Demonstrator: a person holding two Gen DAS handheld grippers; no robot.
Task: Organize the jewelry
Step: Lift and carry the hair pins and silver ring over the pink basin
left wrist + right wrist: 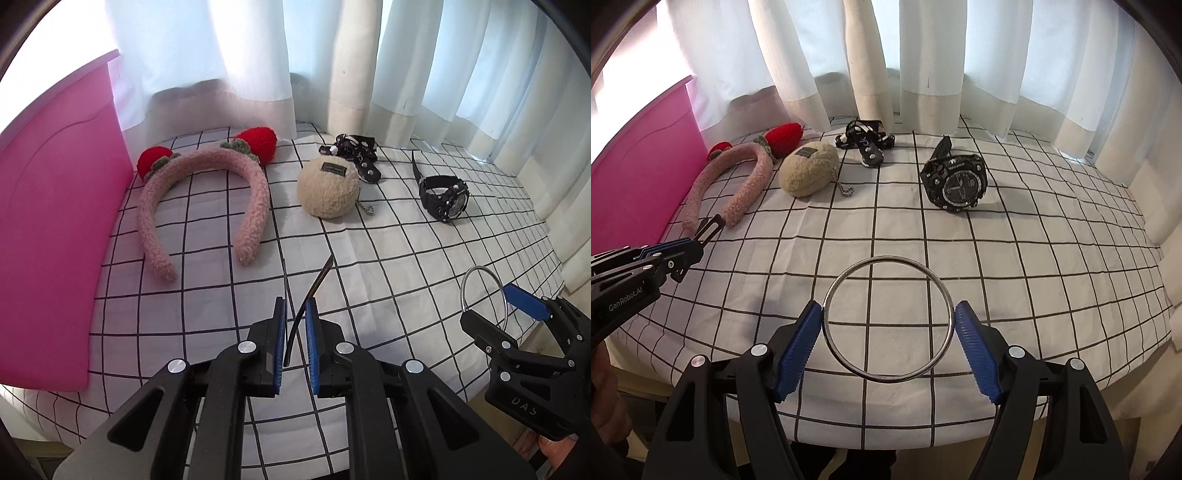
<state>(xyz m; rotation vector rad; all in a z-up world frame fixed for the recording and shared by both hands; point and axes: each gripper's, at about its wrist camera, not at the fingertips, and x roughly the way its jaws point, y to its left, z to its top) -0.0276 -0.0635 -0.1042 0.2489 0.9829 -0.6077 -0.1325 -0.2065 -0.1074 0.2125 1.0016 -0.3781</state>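
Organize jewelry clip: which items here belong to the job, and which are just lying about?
Job items:
- silver bangle, held between the right gripper jaws
- thin dark metal clip, held in the left gripper
- black watch
- pink plush headband
- black strap accessory
- beige fluffy pouch with chain

Lying about:
- checked cloth
- pink board
- white curtains

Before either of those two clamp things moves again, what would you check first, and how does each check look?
1. Thin silver metal bangle squeezed between right gripper pads: ok.
2. Slim dark metal hair clip pinched in left gripper: ok.
3. The two grippers apart from each other: ok.
4. Chunky black wristwatch lying outside both grippers: ok.
5. Fluffy pink headband with red strawberries untouched: ok.
6. Where the held pieces belong: cannot tell.
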